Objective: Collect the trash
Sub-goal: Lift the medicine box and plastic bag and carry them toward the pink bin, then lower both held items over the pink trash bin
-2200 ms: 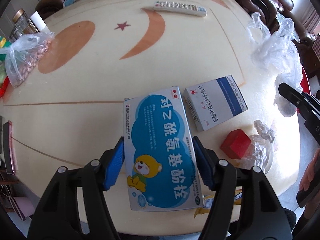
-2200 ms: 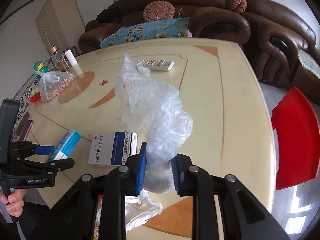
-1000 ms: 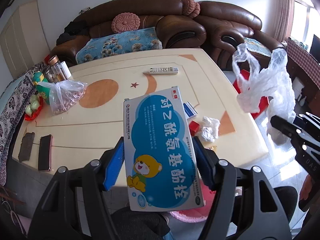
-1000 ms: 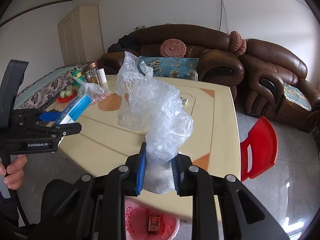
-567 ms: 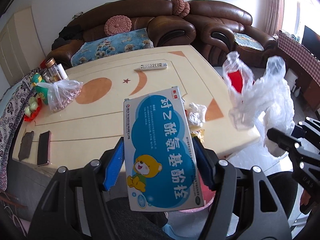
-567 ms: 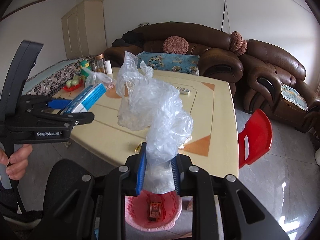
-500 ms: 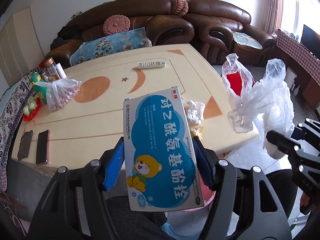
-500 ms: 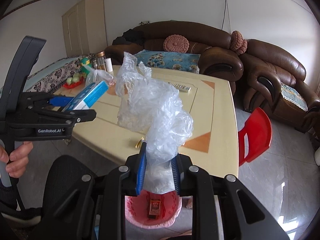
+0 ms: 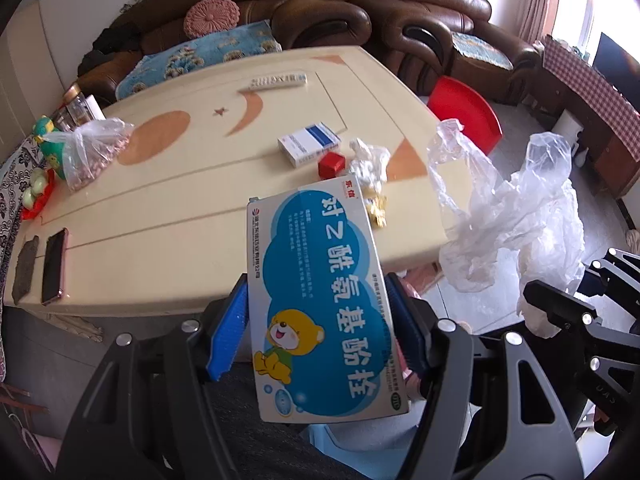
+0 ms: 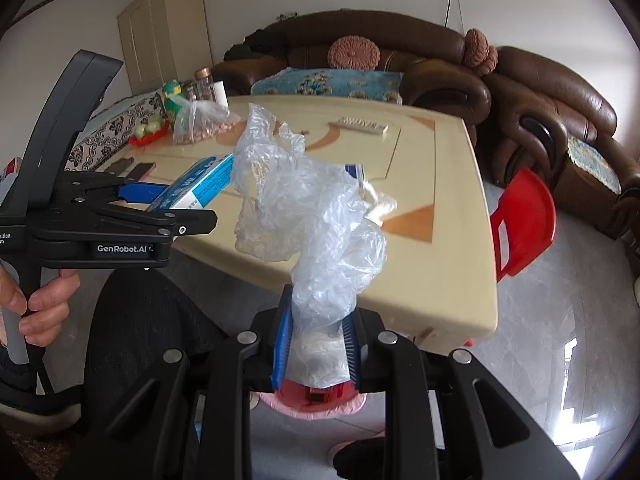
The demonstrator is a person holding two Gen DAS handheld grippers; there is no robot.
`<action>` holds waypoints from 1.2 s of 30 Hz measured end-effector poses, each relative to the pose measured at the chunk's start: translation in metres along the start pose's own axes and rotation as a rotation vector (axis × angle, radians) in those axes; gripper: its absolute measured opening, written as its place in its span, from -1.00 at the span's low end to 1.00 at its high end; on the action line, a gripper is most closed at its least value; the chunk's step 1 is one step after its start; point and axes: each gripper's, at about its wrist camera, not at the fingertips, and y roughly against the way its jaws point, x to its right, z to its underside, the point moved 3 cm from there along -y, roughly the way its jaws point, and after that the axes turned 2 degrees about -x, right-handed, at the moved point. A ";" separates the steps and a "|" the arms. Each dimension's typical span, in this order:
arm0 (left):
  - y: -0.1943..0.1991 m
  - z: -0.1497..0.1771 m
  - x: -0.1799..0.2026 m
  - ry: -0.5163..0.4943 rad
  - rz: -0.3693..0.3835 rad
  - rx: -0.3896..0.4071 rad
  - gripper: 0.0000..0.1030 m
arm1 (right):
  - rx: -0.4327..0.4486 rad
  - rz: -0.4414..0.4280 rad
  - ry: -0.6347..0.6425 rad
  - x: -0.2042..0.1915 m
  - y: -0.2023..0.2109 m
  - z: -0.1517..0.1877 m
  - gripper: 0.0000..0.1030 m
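My left gripper [image 9: 316,322] is shut on a blue and white medicine box [image 9: 320,300] with a cartoon bear, and holds it off the table's near edge. My right gripper [image 10: 316,342] is shut on a crumpled clear plastic bag [image 10: 308,216] that stands up from its pads. Below it a pink bin [image 10: 354,404] sits on the floor with a small red item inside. The left gripper [image 10: 176,205] with its box [image 10: 200,184] also shows in the right wrist view. In the left wrist view, the bag [image 9: 512,216] hangs at the right.
On the cream table [image 9: 180,208] lie a white and blue box [image 9: 310,143], a red cube [image 9: 331,164], crumpled wrappers [image 9: 366,160], a remote [image 9: 278,80], a bag of nuts [image 9: 92,148] and a phone [image 9: 54,266]. A red chair [image 10: 524,220] stands at the right, brown sofas behind.
Both grippers have sunk and shifted along the table's near edge, each keeping its load. The small box and red cube on the table have come out from behind the held box.
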 end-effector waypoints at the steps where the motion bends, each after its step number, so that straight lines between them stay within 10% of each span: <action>1: -0.003 0.003 0.001 -0.002 0.004 -0.007 0.26 | -0.010 -0.002 -0.003 0.000 -0.004 0.003 -0.55; 36: -0.196 0.086 0.005 0.034 0.111 -0.405 0.25 | -0.387 -0.087 -0.099 0.021 -0.175 0.097 -0.55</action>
